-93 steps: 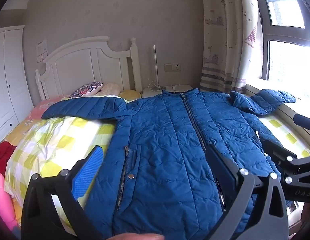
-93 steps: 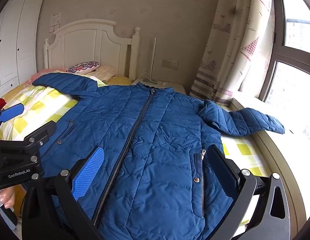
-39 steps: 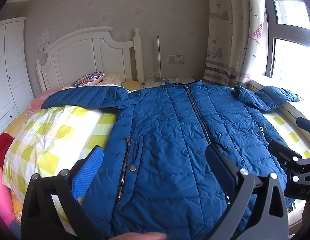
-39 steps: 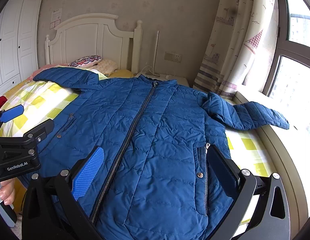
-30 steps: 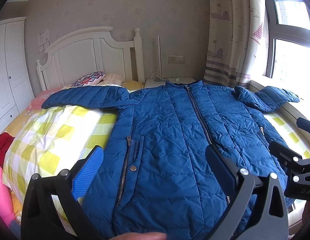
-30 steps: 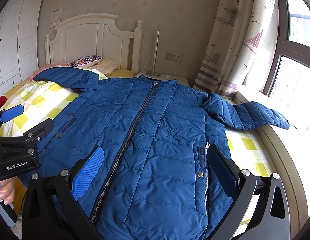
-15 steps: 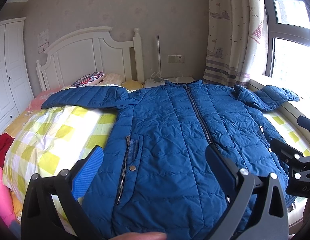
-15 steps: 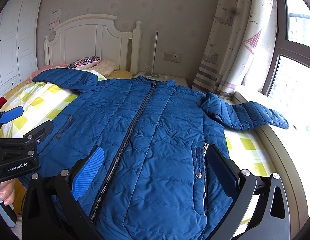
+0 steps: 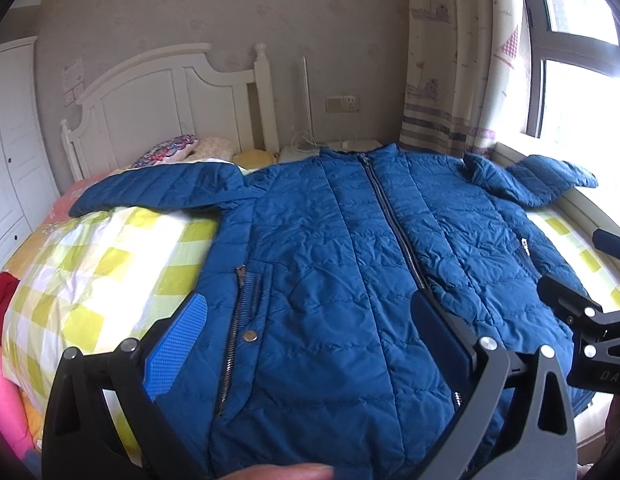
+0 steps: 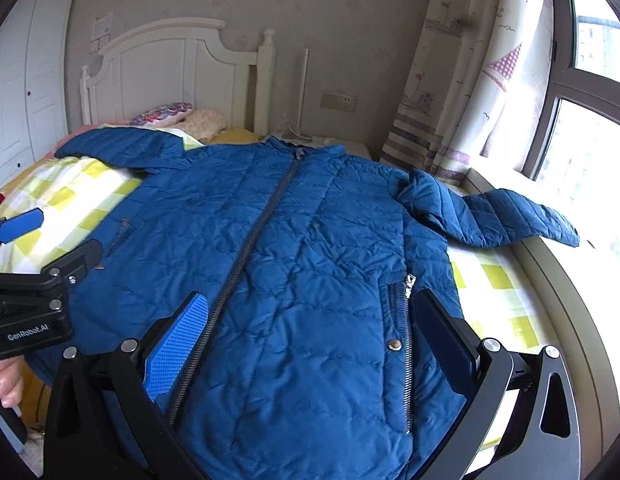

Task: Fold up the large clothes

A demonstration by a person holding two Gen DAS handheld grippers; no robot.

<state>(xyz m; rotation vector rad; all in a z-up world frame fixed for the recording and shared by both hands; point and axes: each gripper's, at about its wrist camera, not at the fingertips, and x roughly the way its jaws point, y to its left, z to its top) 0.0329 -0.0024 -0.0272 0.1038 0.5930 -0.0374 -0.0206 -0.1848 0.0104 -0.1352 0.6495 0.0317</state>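
Note:
A large blue quilted jacket point(image 9: 350, 264) lies flat and zipped on the bed, collar toward the headboard, both sleeves spread out; it also shows in the right wrist view point(image 10: 310, 248). Its left sleeve point(image 9: 157, 196) rests on the checked quilt. Its right sleeve point(image 10: 490, 216) reaches the window sill. My left gripper point(image 9: 305, 336) is open and empty above the hem's left half. My right gripper point(image 10: 310, 332) is open and empty above the hem's right half. Each gripper shows at the edge of the other's view.
A yellow and white checked quilt point(image 9: 97, 264) covers the bed. A white headboard point(image 9: 169, 96) and pillows point(image 9: 169, 148) are at the far end. A curtain point(image 10: 470, 80) and window point(image 10: 590, 120) are on the right, a white wardrobe point(image 9: 9, 140) on the left.
Both views have shifted a little, the right one closer to the jacket. The jacket has not moved and both grippers stay open.

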